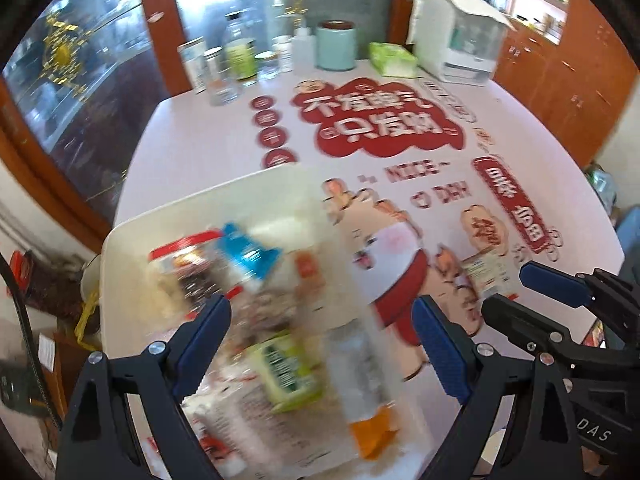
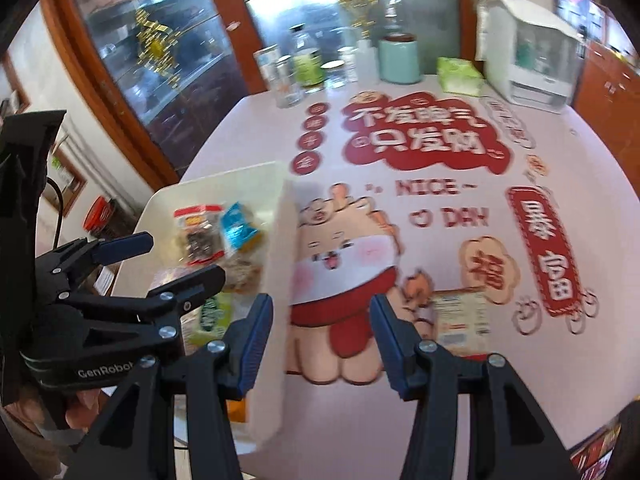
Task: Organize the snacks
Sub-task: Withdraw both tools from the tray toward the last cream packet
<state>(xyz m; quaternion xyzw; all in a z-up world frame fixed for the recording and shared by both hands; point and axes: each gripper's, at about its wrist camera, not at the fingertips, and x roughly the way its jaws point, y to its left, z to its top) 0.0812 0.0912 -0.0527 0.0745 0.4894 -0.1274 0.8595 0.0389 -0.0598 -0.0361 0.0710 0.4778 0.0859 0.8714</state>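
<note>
Blue-padded left tongs (image 1: 322, 344) at the bottom of the left wrist view, spread wide, nothing clamped, hovering above a white plastic bin (image 1: 120, 240) of snacks. Inside the bin, much blurred: an orange-ended packet (image 1: 372, 436) nearest, a yellow-green packet (image 1: 286, 372) beside it, then a red-topped clear bag (image 1: 188, 256) and a blue wrapper (image 1: 250, 254) toward the far end. Sharper in the right wrist view, at left of centre: red-topped clear bag (image 2: 199, 236) with dark contents, blue wrapper (image 2: 237, 228) just beside it.

Right tongs (image 2: 320, 346) at the bottom of the right wrist view, partly apart, empty, over the counter (image 2: 440, 400) just right of the bin's white wall (image 2: 280, 280). Same right tongs (image 1: 520, 292) seen at the lower right of the left wrist view; left tongs (image 2: 168, 258) seen at the left of the right wrist view, above the bin.

One small labelled packet (image 2: 460, 316) lying alone on the counter, right of centre, outside the bin, near the right tongs.

Pink printed counter cover with a cartoon figure and red lettering across the middle. At the far edge, upper frame: glass jars (image 2: 286, 76), a green-labelled bottle (image 2: 306, 60), a mint canister (image 2: 400, 58), a green tissue pack (image 2: 460, 74), a white box-like appliance (image 2: 528, 60).
</note>
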